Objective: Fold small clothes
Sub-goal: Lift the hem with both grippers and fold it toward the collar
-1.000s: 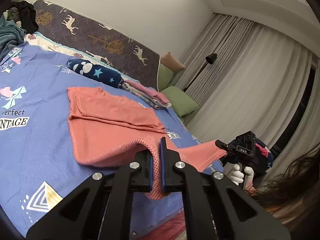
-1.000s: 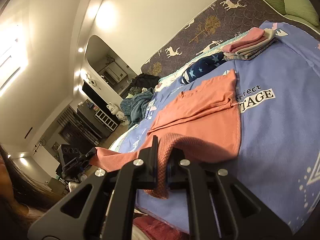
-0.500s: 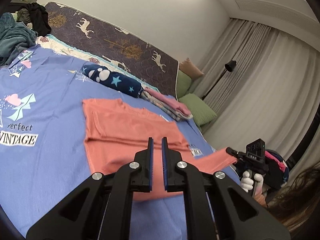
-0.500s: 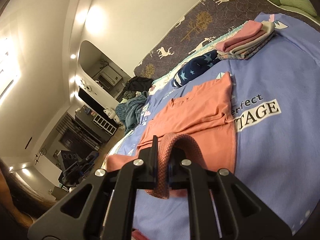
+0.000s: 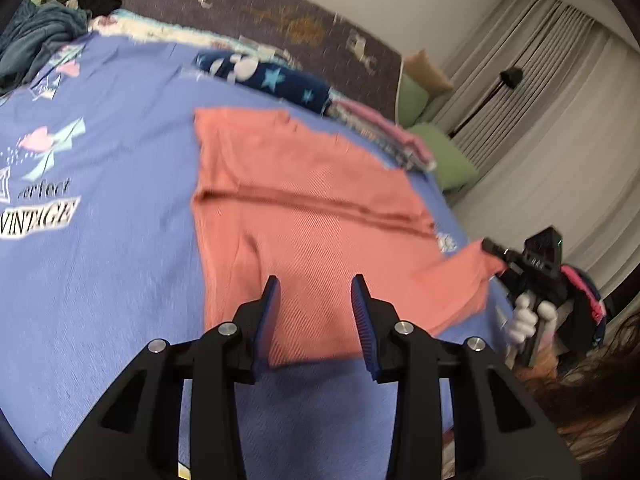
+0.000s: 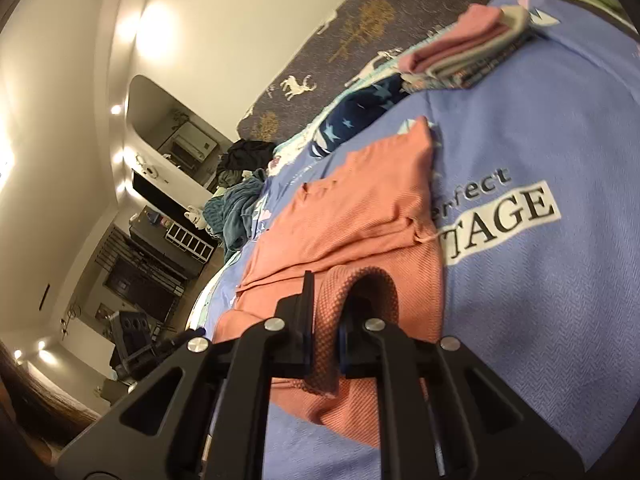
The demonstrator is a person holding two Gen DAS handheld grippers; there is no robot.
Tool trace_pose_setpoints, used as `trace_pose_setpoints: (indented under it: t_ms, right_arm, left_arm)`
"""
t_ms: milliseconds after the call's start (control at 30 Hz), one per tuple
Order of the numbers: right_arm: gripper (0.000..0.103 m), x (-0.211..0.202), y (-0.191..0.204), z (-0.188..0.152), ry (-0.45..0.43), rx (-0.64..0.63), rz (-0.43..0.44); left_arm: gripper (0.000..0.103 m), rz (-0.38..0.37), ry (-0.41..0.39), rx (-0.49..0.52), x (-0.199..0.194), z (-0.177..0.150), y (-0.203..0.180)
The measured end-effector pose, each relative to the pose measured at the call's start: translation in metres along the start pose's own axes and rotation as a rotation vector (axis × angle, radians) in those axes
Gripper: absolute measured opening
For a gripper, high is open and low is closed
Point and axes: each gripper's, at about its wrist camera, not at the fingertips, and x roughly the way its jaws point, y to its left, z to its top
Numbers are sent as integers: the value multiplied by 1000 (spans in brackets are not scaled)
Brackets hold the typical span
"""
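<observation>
A coral-orange knit top lies spread on the blue bed sheet, its sleeves folded across the chest. My left gripper is open and empty, just above the top's near hem. My right gripper is shut on the top's hem corner, a loop of fabric pinched between its jaws. In the left wrist view the right gripper holds that corner lifted at the right edge of the bed.
A navy star-print roll and a stack of folded clothes lie beyond the top. A pile of teal and black clothes sits at the far left. Green pillows and curtains stand at the right.
My left gripper let go of the hem and opened wide. That side of the top dropped flat onto the sheet. My right gripper kept its hold on the other corner.
</observation>
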Motion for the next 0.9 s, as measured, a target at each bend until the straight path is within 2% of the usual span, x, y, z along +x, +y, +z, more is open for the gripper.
trace_pose_setpoints:
  t_ms: [133,267,433,533,700,767,800,900]
  right_arm:
    - [12,2,-4,-1,5,10,-9]
    - [14,1,-4,-5,5,15,-18]
    - [15,-3,-1,-8,3,17,-24]
    - [16,-2,-1,-11,9,19,-25]
    - [18,6,1,-10,21,16,-26]
    - [18,7,5,-11,22,9,-27]
    - [18,6,5,-11,22,7,-27]
    - [18,2,8,-12,14,1,-31]
  left_arm:
    - [37,60,53,20,13,-7,4]
    - [37,74,64,67,21,-9,0]
    - [37,113,57,46,19,-8,4]
    - [38,104,50,40,13,-10,7]
    - [38,35,100,56,25,-14,10]
    - [29,-12,93,19,29,-11,17]
    - [13,-47,87,-10,29,-9,21]
    - [10,-171,32,-95,22,-3,29]
